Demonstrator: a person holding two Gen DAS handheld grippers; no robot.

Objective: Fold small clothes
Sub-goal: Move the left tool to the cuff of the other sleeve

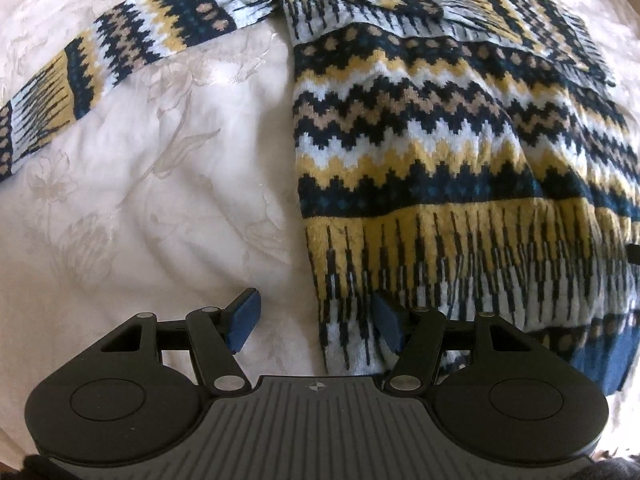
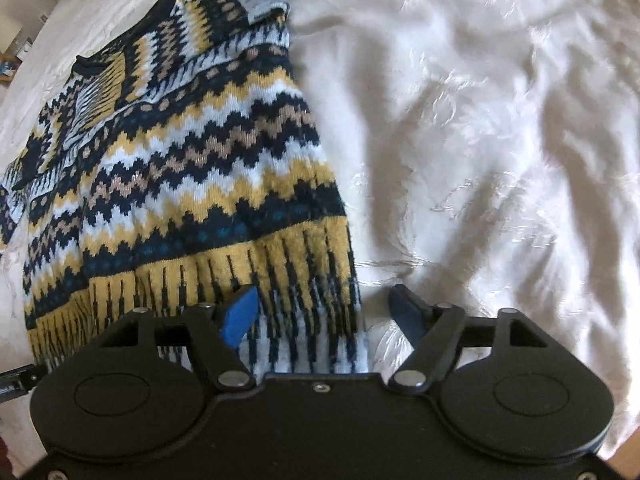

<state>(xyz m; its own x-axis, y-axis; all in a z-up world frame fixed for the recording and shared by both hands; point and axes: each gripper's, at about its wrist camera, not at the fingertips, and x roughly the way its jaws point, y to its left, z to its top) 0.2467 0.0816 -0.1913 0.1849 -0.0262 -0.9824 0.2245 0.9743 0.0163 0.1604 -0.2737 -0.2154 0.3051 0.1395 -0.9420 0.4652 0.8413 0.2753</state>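
A knitted sweater (image 1: 440,140) with navy, yellow, tan and pale blue zigzag bands lies on a white bedspread (image 1: 140,200). One sleeve (image 1: 112,52) stretches out to the left; the other is folded over the chest. My left gripper (image 1: 316,320) is open, its jaws straddling the sweater's lower left hem corner. In the right wrist view the sweater (image 2: 180,168) fills the left half. My right gripper (image 2: 324,312) is open, its jaws straddling the lower right hem corner, with the cloth between the blue pads (image 2: 240,316).
The white embroidered bedspread (image 2: 500,140) is wrinkled and spreads to the right of the sweater. A floor and furniture edge (image 2: 16,52) show at far left. The tip of the other gripper (image 2: 16,380) pokes in at the lower left.
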